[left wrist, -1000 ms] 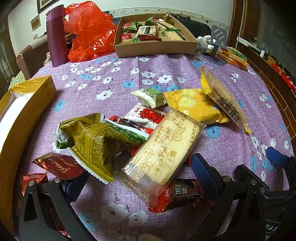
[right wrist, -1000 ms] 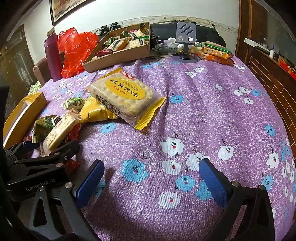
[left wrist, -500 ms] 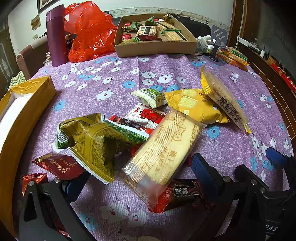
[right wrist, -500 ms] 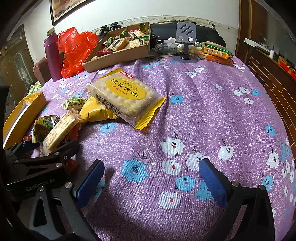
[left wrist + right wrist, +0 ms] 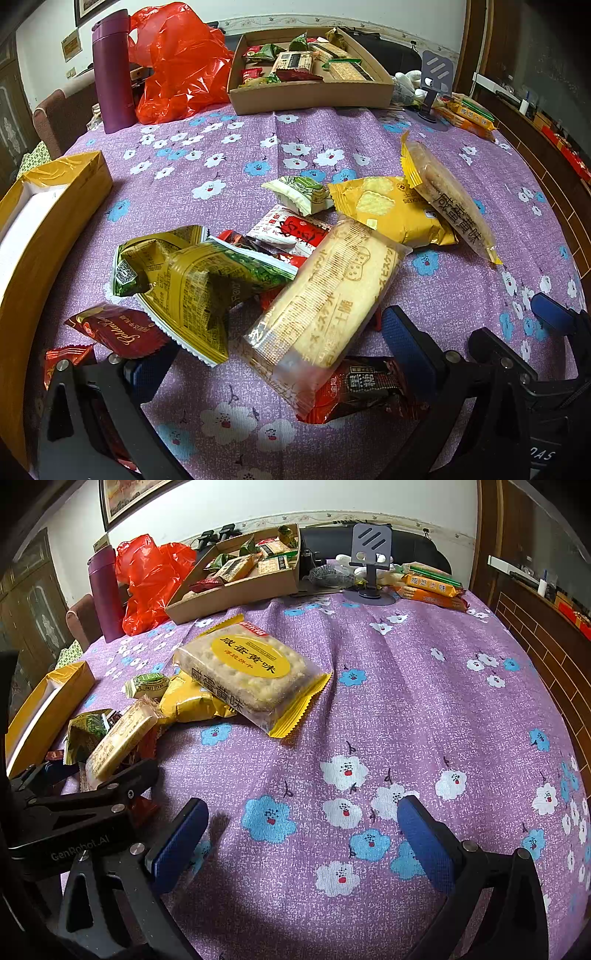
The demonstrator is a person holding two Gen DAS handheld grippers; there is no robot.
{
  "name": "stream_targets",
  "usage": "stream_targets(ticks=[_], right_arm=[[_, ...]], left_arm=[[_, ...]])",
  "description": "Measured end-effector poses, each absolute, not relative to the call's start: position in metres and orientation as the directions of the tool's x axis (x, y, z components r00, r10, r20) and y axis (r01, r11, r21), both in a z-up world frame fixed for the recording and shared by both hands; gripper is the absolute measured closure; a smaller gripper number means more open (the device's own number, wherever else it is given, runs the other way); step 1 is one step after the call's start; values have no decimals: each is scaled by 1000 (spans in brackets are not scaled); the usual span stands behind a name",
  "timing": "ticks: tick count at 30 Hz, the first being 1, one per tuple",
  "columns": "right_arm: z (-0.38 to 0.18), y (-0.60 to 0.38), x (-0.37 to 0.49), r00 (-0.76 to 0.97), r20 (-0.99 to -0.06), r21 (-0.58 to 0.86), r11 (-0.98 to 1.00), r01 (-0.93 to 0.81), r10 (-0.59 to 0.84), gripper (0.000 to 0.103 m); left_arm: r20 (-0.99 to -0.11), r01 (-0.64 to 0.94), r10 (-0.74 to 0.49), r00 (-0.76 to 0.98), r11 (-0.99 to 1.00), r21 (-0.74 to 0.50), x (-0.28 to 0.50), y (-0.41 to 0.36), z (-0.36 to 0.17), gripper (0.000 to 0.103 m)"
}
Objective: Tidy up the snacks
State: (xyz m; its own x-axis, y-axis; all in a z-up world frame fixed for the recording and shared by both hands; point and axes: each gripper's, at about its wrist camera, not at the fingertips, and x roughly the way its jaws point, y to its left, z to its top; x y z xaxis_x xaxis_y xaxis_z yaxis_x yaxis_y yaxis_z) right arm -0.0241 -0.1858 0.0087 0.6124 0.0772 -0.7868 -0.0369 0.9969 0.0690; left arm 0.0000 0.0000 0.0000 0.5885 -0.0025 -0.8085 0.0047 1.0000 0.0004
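Loose snack packets (image 5: 325,295) heaped on the flowered tablecloth (image 5: 424,701), toward its left edge.
Left gripper (image 5: 273,350) gapes wide around the pile; right gripper (image 5: 299,834) spread over bare cloth. Cardboard tray (image 5: 310,92) of sorted snacks at the far edge.

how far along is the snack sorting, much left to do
Partly done. The cardboard tray at the far side already holds several packets. Nothing is in hand: the left gripper and right gripper are both open and empty. Left: a loose pile near the left gripper, including the long biscuit pack, green-gold packets, yellow cracker bag and egg-yolk biscuit pack. So most of the job remains.
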Motion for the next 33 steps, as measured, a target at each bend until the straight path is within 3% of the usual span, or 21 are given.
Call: stream_targets(ticks=[33], right_arm=[[9, -185, -23, 593, -803, 56, 998, -32, 64, 0]], left_arm=[[-808, 3, -2, 589, 1000, -1, 0, 1, 0, 0]])
